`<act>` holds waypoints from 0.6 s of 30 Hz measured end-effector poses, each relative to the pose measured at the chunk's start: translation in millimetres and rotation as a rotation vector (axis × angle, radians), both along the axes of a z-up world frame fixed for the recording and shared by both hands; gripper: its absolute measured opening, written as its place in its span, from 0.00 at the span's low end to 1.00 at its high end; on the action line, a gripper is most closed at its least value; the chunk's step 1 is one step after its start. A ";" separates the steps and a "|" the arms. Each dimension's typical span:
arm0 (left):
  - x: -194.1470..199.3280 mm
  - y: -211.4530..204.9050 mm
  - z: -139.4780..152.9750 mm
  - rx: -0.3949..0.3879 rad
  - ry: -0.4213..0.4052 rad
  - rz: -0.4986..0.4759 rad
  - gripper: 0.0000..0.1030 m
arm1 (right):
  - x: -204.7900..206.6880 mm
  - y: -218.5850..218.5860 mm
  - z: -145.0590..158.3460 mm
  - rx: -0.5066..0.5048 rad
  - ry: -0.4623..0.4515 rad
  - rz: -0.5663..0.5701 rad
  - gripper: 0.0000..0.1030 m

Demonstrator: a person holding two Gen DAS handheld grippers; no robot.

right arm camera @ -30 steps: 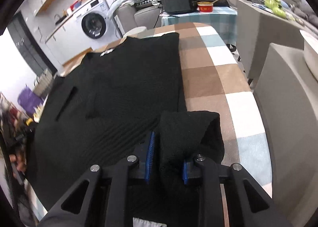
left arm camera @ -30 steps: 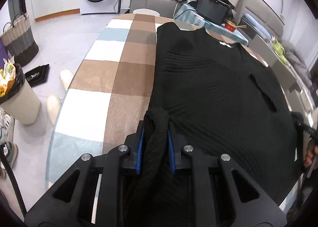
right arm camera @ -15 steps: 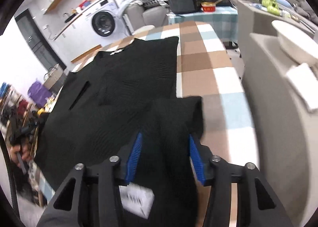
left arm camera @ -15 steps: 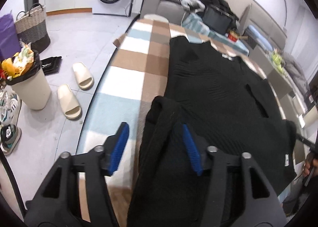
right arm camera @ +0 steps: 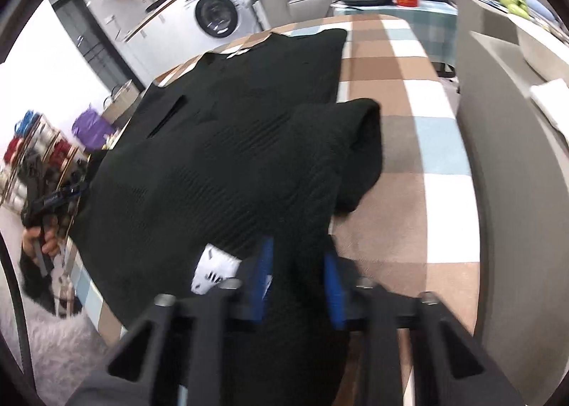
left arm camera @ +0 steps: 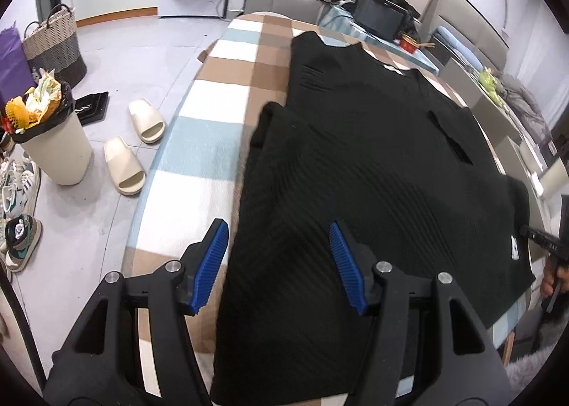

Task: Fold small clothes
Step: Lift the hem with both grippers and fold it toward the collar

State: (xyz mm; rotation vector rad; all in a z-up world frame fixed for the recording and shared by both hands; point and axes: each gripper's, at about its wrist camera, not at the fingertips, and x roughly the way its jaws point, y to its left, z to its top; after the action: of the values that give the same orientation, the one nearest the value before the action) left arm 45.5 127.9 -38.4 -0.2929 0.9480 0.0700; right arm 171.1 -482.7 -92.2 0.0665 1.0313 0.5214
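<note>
A black knit sweater [left arm camera: 373, 142] lies flat on the checked tablecloth [left arm camera: 220, 93]. Its left sleeve [left arm camera: 270, 128] is folded in along the body. My left gripper [left arm camera: 277, 231] hovers open above that sleeve near the hem, and the blue pads [left arm camera: 209, 260] touch no fabric. In the right wrist view the sweater [right arm camera: 220, 142] has its other sleeve [right arm camera: 341, 142] bunched up and folded over. The jaws of my right gripper [right arm camera: 297, 256] are closing, with the lower part of that sleeve pinched between the pads. A white label [right arm camera: 213, 270] shows beside them.
Left of the table, the floor holds a full waste bin [left arm camera: 53, 142], two slippers [left arm camera: 124, 164], shoes and a woven basket [left arm camera: 53, 46]. A grey chair back [right arm camera: 515, 192] stands close to the table's right side. A hand [right arm camera: 39, 238] holds the other gripper's handle.
My left jaws opened, let go of the sleeve and drew back along it. My right jaws opened and came together again on the other sleeve, and the view rolled.
</note>
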 end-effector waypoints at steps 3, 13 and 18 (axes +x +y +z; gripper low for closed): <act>-5.5 -5.4 -0.1 0.011 -0.007 -0.020 0.38 | -5.3 1.5 7.2 0.006 -0.032 0.025 0.10; 9.3 -0.5 -9.1 0.076 0.047 0.011 0.44 | -2.2 2.6 9.0 -0.003 -0.024 0.017 0.17; 15.5 3.1 -14.6 0.038 0.048 0.005 0.42 | 4.2 1.9 3.1 0.010 -0.015 0.006 0.17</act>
State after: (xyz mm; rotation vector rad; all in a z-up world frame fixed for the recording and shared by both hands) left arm 61.0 131.1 -53.1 -0.2592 0.9927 0.1002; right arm 175.3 -480.7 -89.1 0.0678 1.0151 0.5318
